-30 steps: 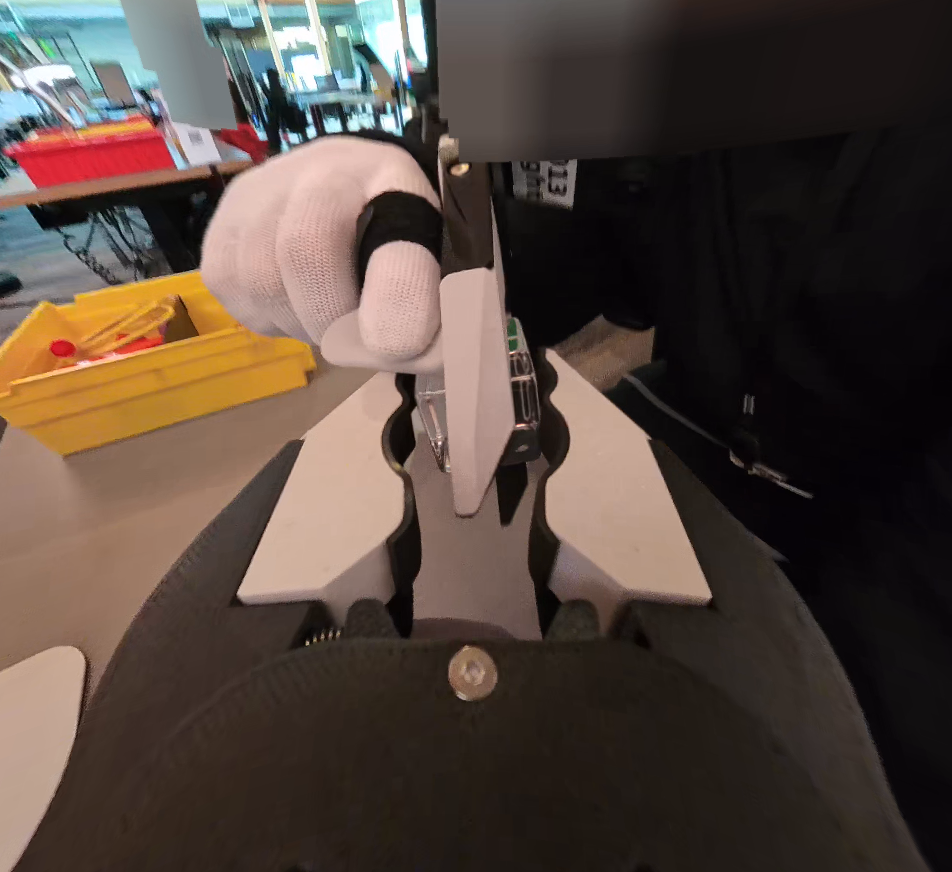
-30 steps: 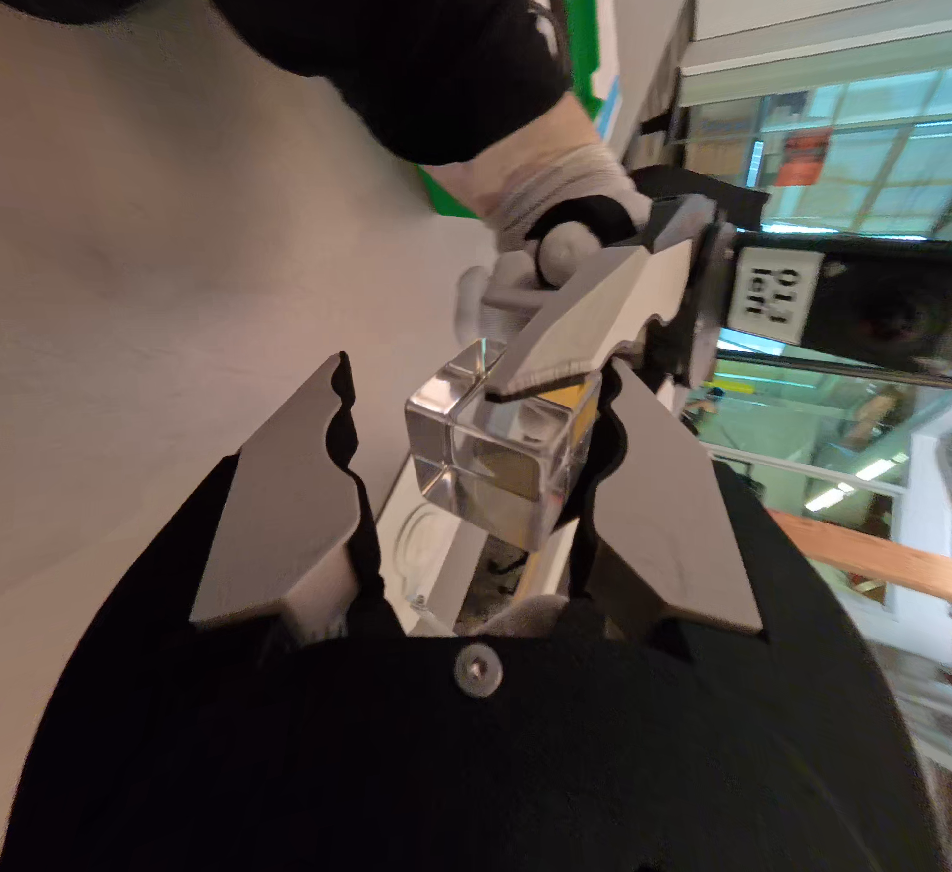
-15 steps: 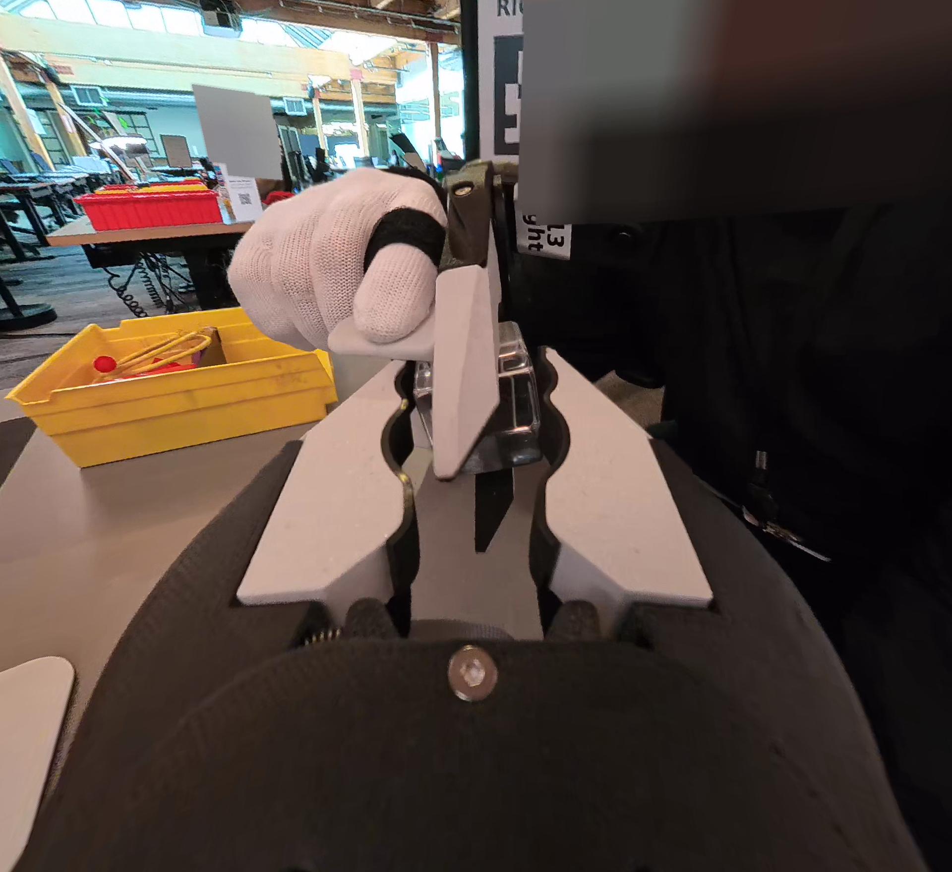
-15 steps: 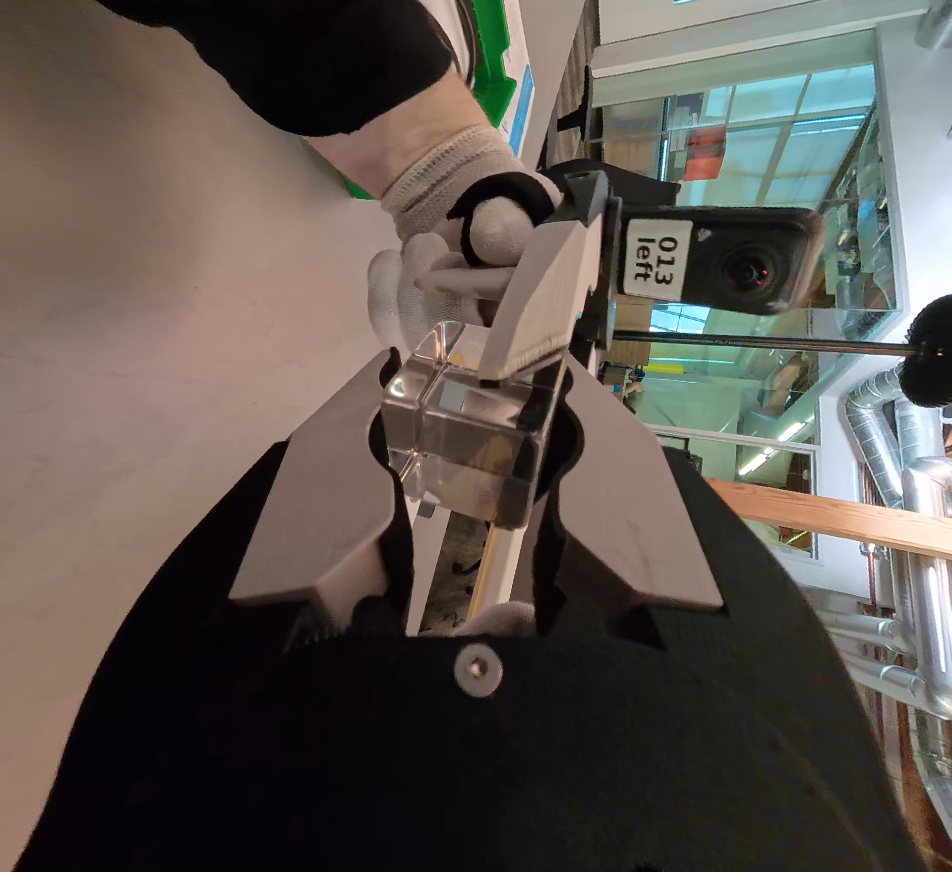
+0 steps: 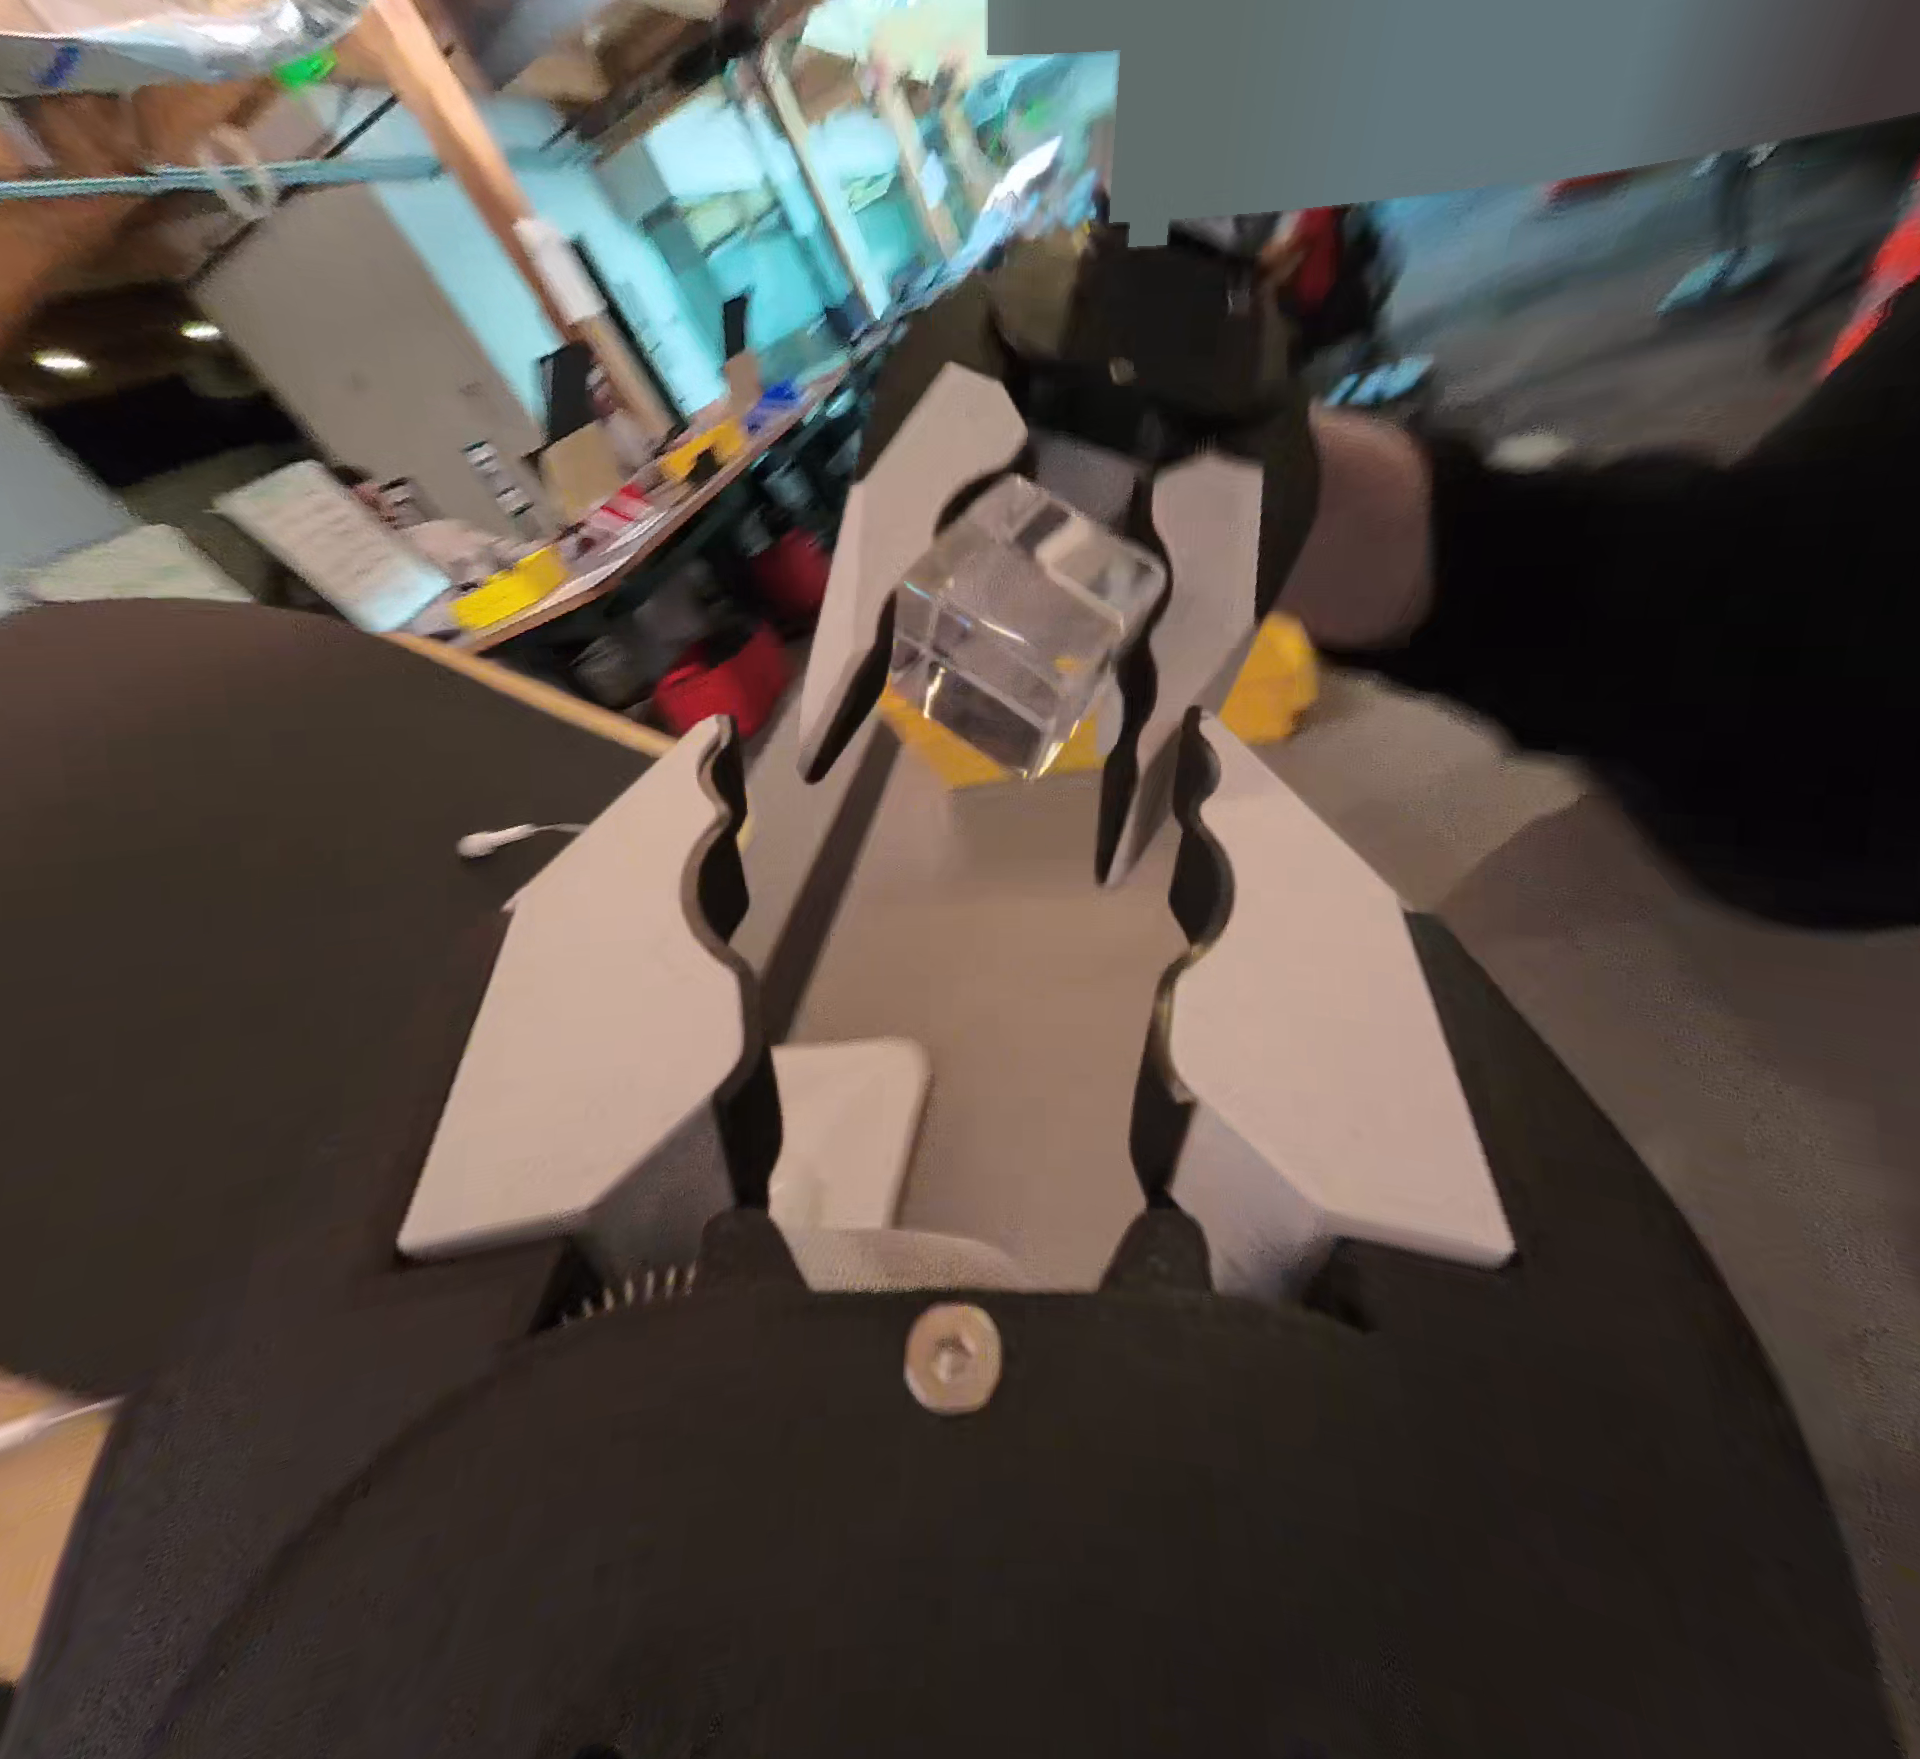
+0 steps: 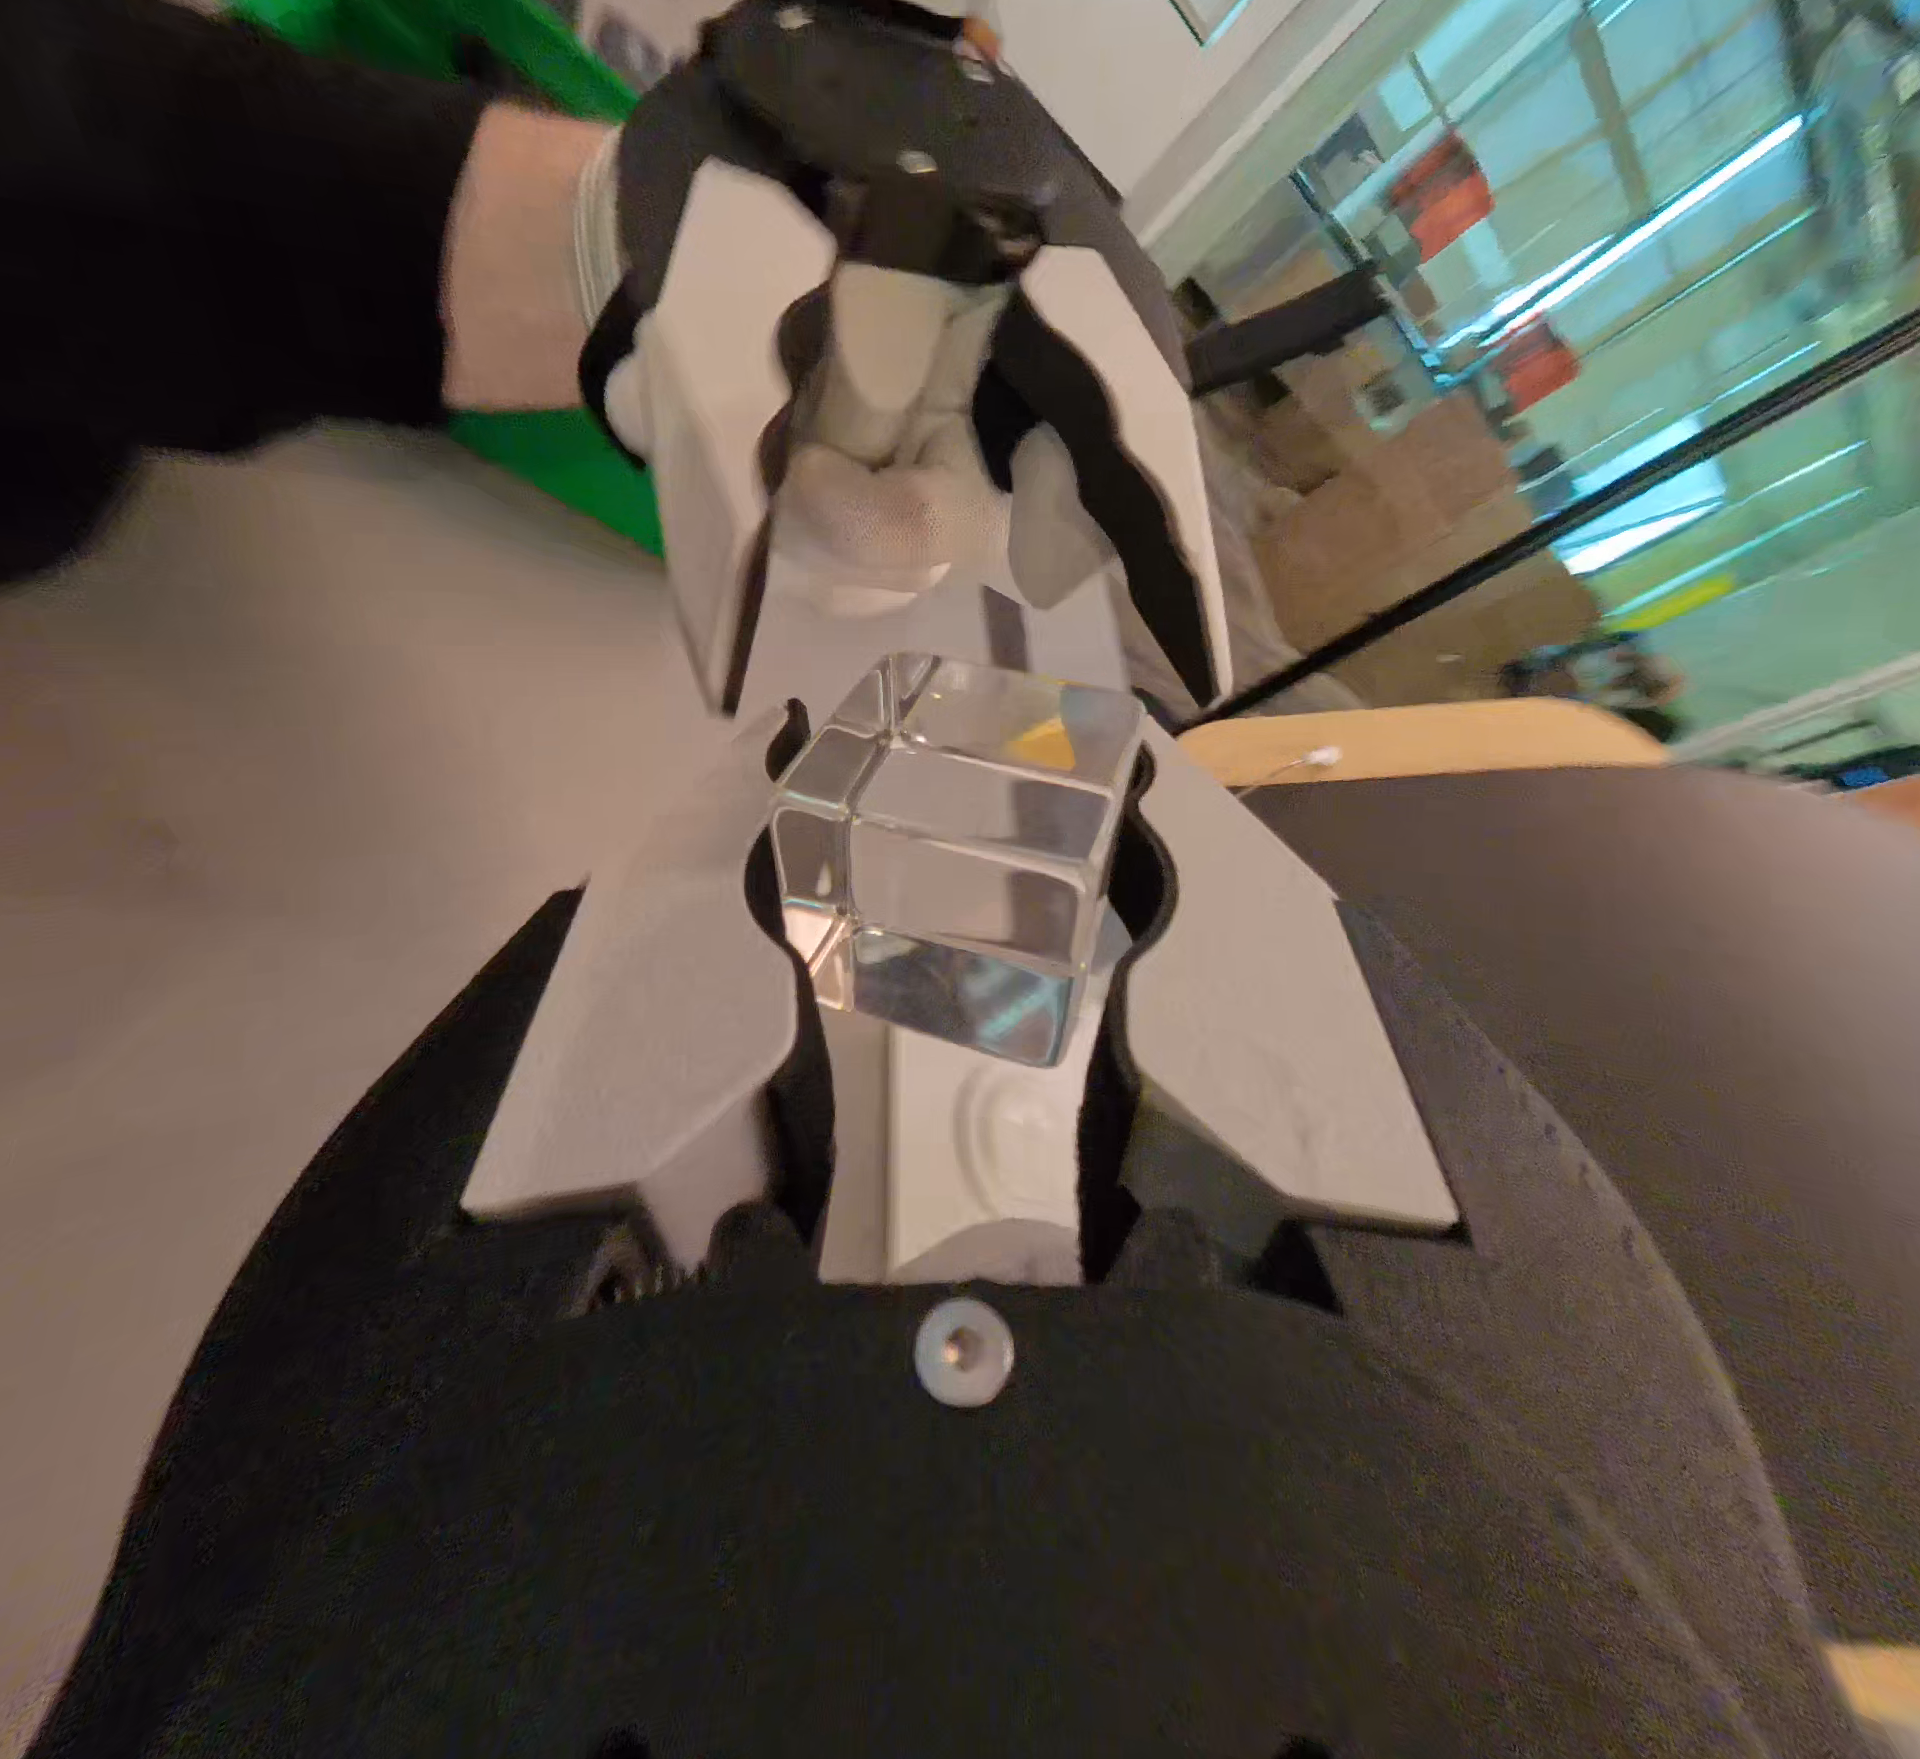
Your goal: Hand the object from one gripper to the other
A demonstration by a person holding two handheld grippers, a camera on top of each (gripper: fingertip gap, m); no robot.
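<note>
Right gripper (image 6: 961,774) is clamping the clear cube (image 6: 951,862). Left gripper (image 5: 961,826) is hanging spread apart, facing it, holding nothing.

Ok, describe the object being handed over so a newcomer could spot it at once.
Look above the grey table, where the two grippers face each other. The right gripper grips a clear cube in its jaws; the left gripper is open. It is the only see-through thing there.
</note>
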